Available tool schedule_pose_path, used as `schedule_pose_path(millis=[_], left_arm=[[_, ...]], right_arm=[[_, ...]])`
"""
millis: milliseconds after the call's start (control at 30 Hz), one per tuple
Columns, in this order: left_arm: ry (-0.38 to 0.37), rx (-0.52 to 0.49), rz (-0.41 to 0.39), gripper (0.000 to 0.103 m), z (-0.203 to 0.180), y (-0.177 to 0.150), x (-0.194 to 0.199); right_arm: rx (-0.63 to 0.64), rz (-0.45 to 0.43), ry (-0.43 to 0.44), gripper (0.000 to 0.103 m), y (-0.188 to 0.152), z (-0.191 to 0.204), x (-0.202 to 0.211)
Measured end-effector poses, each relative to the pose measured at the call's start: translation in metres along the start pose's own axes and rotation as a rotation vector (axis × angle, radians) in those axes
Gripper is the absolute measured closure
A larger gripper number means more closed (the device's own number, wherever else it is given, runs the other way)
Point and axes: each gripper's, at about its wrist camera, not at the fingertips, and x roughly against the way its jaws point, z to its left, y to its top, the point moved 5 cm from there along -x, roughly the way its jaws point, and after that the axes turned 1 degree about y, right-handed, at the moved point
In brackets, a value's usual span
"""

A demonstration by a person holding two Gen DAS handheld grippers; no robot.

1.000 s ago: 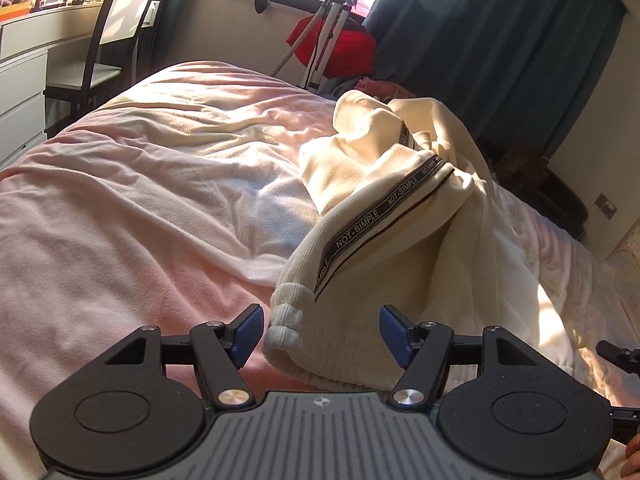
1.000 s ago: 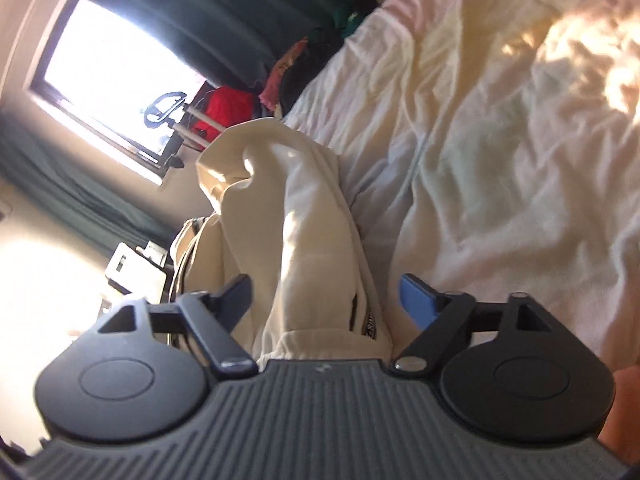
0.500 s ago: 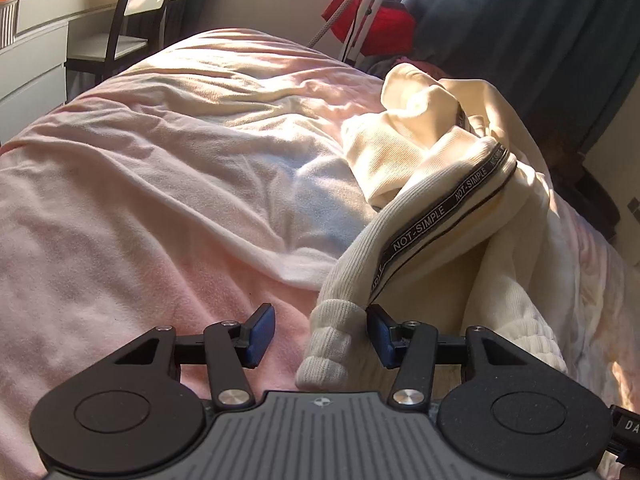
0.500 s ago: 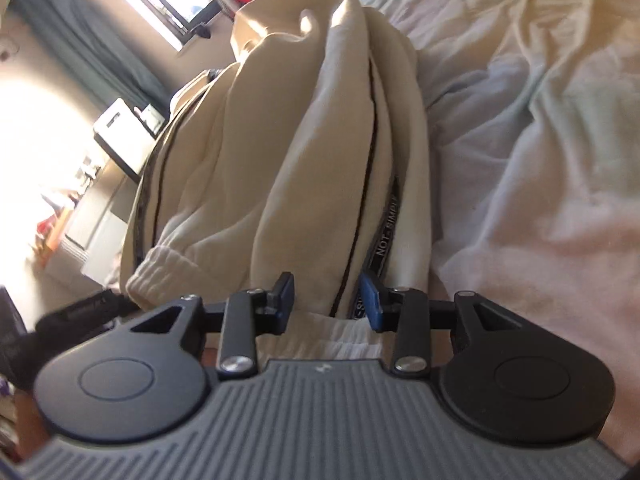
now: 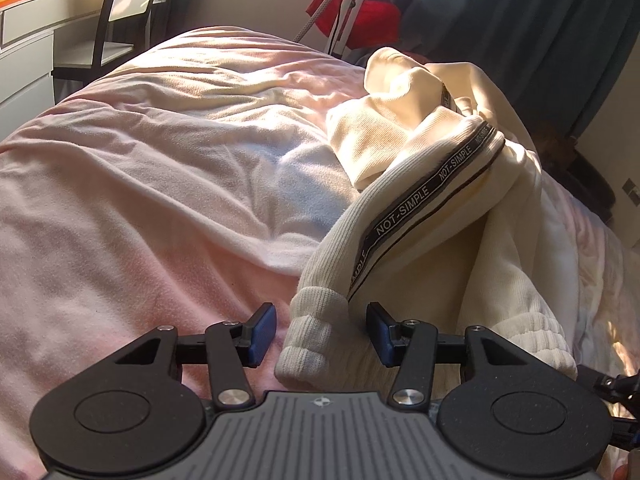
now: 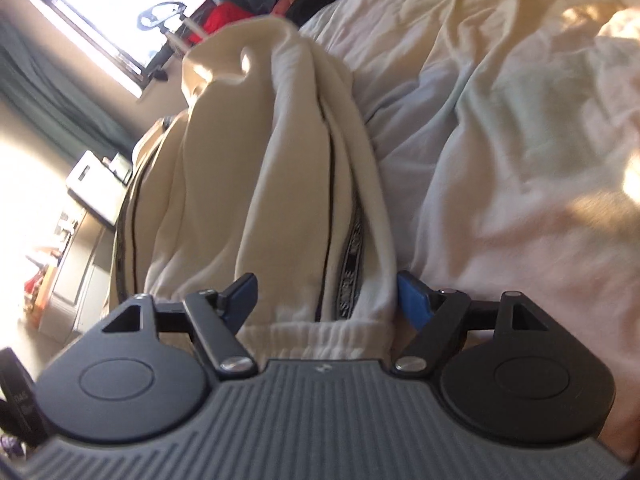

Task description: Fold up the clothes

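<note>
The left gripper (image 5: 321, 334) has its jaws apart around a ribbed cuff (image 5: 310, 330) without pressing it. The right gripper (image 6: 327, 298) has jaws that have just opened wide, with the cream garment (image 6: 256, 184) between them. The garment lies bunched at centre frame on the pink bed (image 5: 132, 184).

The sweatpants (image 5: 432, 208) lie heaped on the right part of the blanket (image 5: 160, 184) that covers the bed, one ribbed cuff (image 5: 312, 332) nearest, between the fingers of the left gripper (image 5: 320, 334). A second cuff (image 5: 532, 340) lies to its right. Behind the bed stand a chair (image 5: 120, 12) and desk (image 5: 28, 40) at left, a curtain (image 5: 520, 32) at right. In the right wrist view, the waistband (image 6: 320, 334) sits between the right gripper (image 6: 326, 300) fingers.
</note>
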Motion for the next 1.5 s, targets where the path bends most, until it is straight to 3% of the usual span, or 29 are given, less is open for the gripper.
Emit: schedule_pose_path(millis=[67, 200, 233, 267, 300, 333, 500, 633, 900, 1067, 1167, 1267, 1400, 1500], left_arm=[[-0.004, -0.017, -0.005, 0.063, -0.002, 0.001, -0.002], [0.014, -0.06, -0.056, 0.082, -0.008, 0.007, 0.0], [0.013, -0.061, -0.073, 0.082, -0.008, 0.008, 0.004], [0.015, -0.057, -0.097, 0.083, -0.008, 0.011, 0.008], [0.015, -0.056, -0.122, 0.084, -0.009, 0.016, 0.014], [0.014, -0.056, -0.148, 0.084, -0.009, 0.022, 0.02], [0.014, -0.03, -0.289, 0.085, -0.001, 0.075, 0.058], [0.045, -0.012, -0.331, 0.086, 0.024, 0.141, 0.076], [0.278, -0.079, -0.403, 0.085, 0.096, 0.284, 0.075], [0.463, -0.076, -0.358, 0.085, 0.165, 0.349, 0.023], [0.51, -0.016, -0.283, 0.085, 0.216, 0.361, -0.024], [0.493, 0.057, -0.196, 0.085, 0.251, 0.355, -0.07], [0.479, 0.063, -0.161, 0.081, 0.268, 0.339, -0.099], [0.484, 0.034, -0.167, 0.075, 0.263, 0.333, -0.095]], right_arm=[[0.06, 0.023, -0.013, 0.018, -0.005, 0.007, -0.007], [0.134, 0.005, -0.041, 0.023, -0.006, 0.015, -0.006], [0.129, -0.008, -0.045, 0.033, -0.005, 0.014, -0.004], [0.137, -0.032, -0.063, 0.06, -0.004, 0.014, 0.001], [0.14, -0.056, -0.078, 0.079, -0.002, 0.013, 0.006], [0.121, -0.075, -0.069, 0.081, -0.001, 0.012, 0.012], [-0.025, -0.072, 0.127, 0.084, -0.013, 0.027, 0.039], [-0.062, 0.002, 0.257, 0.084, -0.043, 0.074, 0.032], [-0.047, 0.194, 0.546, 0.084, -0.11, 0.235, -0.048], [-0.019, 0.294, 0.648, 0.084, -0.135, 0.333, -0.129], [-0.02, 0.35, 0.656, 0.084, -0.15, 0.367, -0.176], [0.015, 0.399, 0.609, 0.084, -0.162, 0.38, -0.213], [0.064, 0.455, 0.578, 0.082, -0.17, 0.379, -0.233], [0.052, 0.474, 0.591, 0.08, -0.167, 0.378, -0.23]])
